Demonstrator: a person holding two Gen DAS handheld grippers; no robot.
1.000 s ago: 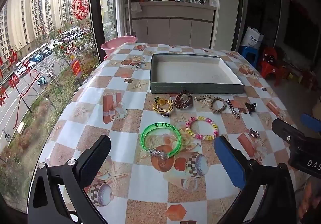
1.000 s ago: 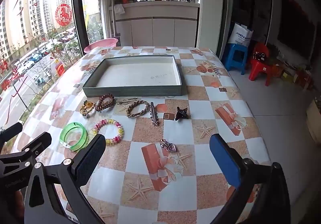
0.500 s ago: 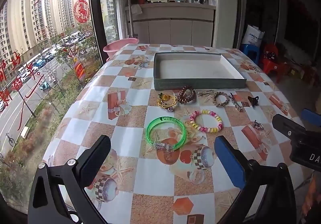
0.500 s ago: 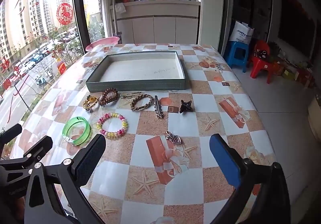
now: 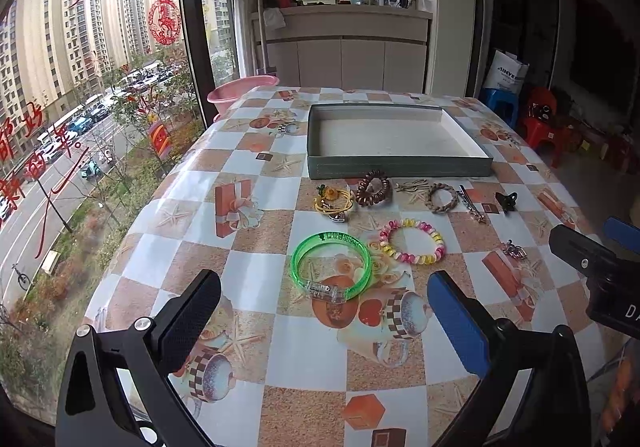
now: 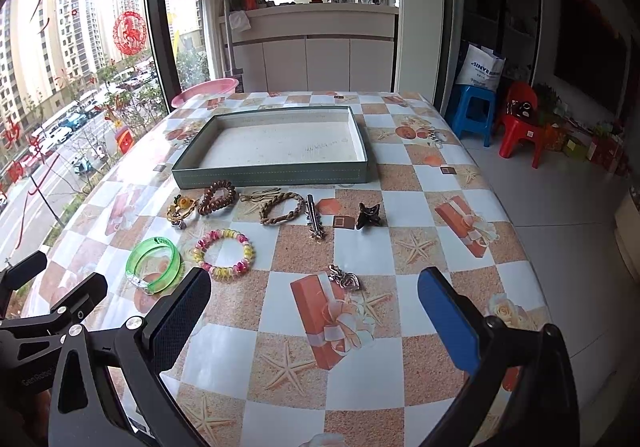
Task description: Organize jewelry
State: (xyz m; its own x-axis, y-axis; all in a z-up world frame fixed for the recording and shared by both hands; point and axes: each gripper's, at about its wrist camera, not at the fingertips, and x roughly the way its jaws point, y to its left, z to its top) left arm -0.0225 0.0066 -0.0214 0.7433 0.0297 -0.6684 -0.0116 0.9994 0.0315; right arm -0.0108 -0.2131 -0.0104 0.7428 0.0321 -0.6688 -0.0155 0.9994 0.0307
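Start from the big picture: the table under its checkered, gift-and-starfish printed oilcloth [image 6: 404,247] carries everything, and the shallow rectangular grey-green tray with a pale lining [image 6: 272,171] at the far side has nothing in it, so no piece is sorted yet by the look of it.

Your left gripper [image 5: 324,311] is spread wide and holds nothing; it hangs above the near part of the table, lined up with the translucent green plastic bangle [image 5: 331,267]. Your right gripper [image 6: 314,307] is likewise released and unloaded, with the small silver heart-shaped charm [image 6: 347,279] just ahead between its fingers.

Take the bangle first, I would judge: bring one finger inside the ring and one outside, pinch the wall away from the glittery clasp, and lift straight up so you do not drag the pastel pink-and-yellow beaded bracelet [image 5: 412,241] just beside it.

For the charm, come down steeply and close slowly; it sits low and flat, and may skid on the glossy cloth.
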